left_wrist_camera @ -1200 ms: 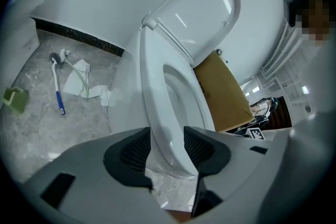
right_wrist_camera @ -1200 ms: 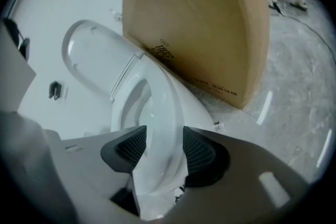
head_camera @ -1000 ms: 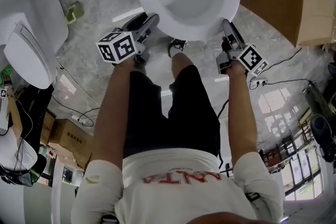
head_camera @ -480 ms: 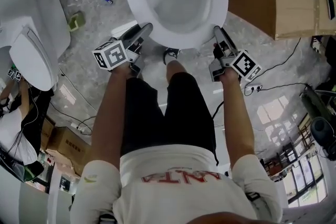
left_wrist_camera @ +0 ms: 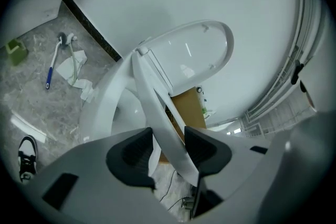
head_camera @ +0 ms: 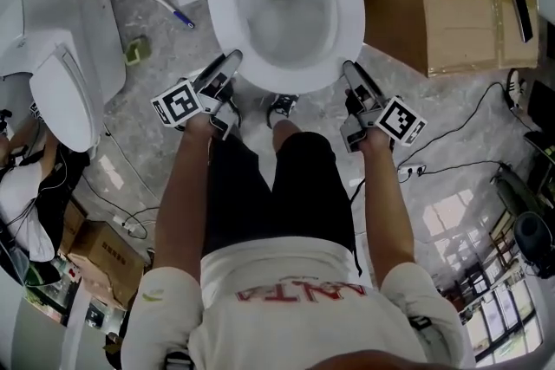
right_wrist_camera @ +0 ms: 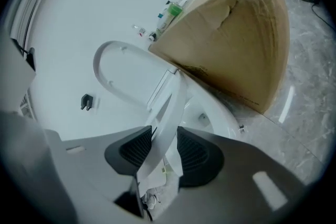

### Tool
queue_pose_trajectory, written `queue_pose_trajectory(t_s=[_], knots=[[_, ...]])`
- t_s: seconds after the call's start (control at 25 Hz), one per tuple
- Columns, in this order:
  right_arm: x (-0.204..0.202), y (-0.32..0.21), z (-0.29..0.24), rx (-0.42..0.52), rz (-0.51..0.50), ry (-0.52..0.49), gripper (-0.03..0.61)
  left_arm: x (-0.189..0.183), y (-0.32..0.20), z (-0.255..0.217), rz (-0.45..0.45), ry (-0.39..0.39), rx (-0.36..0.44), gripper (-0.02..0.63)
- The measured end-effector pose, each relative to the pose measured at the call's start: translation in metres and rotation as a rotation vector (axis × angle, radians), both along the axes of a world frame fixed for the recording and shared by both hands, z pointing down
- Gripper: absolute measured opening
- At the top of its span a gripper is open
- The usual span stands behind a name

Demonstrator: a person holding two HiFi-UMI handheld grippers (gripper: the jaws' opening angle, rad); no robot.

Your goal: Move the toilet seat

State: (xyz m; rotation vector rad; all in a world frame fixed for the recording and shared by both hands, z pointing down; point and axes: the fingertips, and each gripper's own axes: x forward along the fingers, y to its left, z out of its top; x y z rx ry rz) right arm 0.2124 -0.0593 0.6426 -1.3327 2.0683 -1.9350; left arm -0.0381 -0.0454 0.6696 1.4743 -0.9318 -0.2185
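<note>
Only illegible red shirt lettering [head_camera: 299,294]; toilet seat [left_wrist_camera: 152,92] in left gripper [left_wrist_camera: 167,145], right gripper [right_wrist_camera: 164,145].

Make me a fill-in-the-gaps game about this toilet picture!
The left tool grips the toilet seat, lifted off the toilet ___.
Behind it, the lid stands ___, not down.
The cardboard box is coloured ___.
The brush on the floor has a ___ handle.
Missing words: bowl, up, brown, blue.
</note>
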Motion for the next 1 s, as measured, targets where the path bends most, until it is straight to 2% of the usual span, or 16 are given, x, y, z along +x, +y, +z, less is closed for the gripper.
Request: queue_pose_trajectory(t_s=[0.24,0.4,0.52,0.6,0.72,0.84,1.0], knots=[[-0.006,-0.002,-0.015,-0.017,0.008,-0.04,0.169,-0.001,-0.007,-0.017,-0.024,0.011,0.009,0.193],[-0.016,-0.009,-0.027,0.005,-0.014,-0.053,0.17,-0.004,-0.009,-0.022,-0.04,0.023,0.002,0.193],[-0.016,-0.011,-0.034,-0.006,0.013,-0.059,0.17,-0.009,-0.011,-0.028,-0.059,0.028,-0.008,0.193],[-0.017,-0.017,-0.042,0.007,0.031,-0.074,0.17,-0.007,-0.018,-0.038,-0.084,0.058,-0.019,0.193],[-0.018,-0.03,-0.064,0.059,0.031,-0.095,0.173,-0.008,-0.026,-0.053,-0.086,0.056,-0.029,0.193],[-0.022,-0.044,-0.084,0.096,0.028,-0.114,0.175,-0.007,-0.038,-0.07,-0.095,0.11,-0.032,0.193],[-0.025,-0.056,-0.101,0.058,0.066,-0.125,0.178,-0.01,-0.049,-0.089,-0.116,0.164,-0.048,0.195]])
